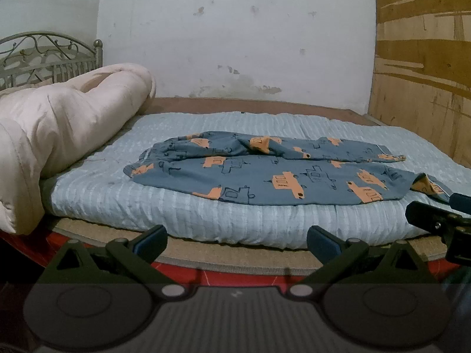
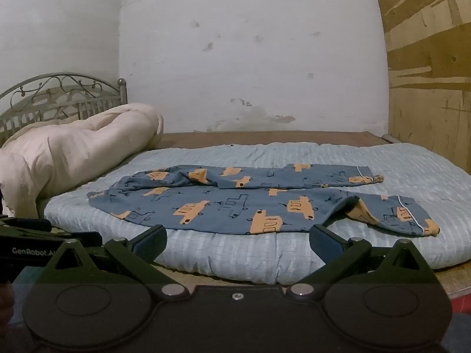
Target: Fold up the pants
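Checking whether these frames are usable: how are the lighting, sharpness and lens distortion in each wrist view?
Left wrist view: dim, flat light, pants sharp, fisheye bows the wall, corners vignetted. Right wrist view: same dim light, pants sharp, soft shadow under a lifted cuff, edges curved.

Bed (image 2: 397, 253) with pale-blue quilt, patterned pants (image 2: 235, 203), rolled duvet (image 2: 73, 147)

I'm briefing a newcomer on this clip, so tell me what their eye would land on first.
First the blue pants printed with orange vehicles, spread unfolded across the middle of the pale blue quilt, waist to the left and cuffs to the right. Next the bulky cream comforter heaped at the left, in front of a metal headboard. Both grippers, left gripper and right gripper, hover open at the near edge.
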Motion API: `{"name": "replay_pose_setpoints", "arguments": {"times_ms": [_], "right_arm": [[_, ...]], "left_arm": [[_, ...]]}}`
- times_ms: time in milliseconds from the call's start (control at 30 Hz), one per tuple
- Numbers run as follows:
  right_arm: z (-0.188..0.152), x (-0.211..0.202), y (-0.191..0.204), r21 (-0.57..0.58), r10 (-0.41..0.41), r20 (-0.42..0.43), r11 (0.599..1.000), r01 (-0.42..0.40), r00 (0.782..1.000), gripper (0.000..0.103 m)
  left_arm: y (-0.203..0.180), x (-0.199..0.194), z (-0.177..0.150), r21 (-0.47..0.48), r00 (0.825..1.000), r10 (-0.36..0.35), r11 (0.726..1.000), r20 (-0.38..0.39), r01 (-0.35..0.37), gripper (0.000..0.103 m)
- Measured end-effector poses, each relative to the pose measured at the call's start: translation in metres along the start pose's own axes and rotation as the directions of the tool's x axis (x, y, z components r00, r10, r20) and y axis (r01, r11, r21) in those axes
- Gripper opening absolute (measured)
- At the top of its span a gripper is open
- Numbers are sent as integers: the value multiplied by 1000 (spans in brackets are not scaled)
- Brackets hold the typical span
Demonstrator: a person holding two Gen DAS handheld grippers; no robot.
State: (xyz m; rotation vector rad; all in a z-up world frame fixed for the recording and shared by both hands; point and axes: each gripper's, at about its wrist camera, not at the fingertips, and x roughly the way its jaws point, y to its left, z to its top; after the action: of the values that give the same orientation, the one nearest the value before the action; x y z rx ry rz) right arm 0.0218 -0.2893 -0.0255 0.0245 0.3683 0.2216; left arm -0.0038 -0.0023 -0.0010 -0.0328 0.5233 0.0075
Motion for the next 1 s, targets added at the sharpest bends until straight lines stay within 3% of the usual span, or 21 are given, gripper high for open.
{"name": "replay_pose_setpoints", "arguments": {"times_ms": [1000], "right_arm": [[0, 0, 1, -1, 0, -1, 1000, 0, 1000, 102]], "left_arm": [[-1, 2, -1, 2, 1000, 2, 1000, -10, -2, 102]]}}
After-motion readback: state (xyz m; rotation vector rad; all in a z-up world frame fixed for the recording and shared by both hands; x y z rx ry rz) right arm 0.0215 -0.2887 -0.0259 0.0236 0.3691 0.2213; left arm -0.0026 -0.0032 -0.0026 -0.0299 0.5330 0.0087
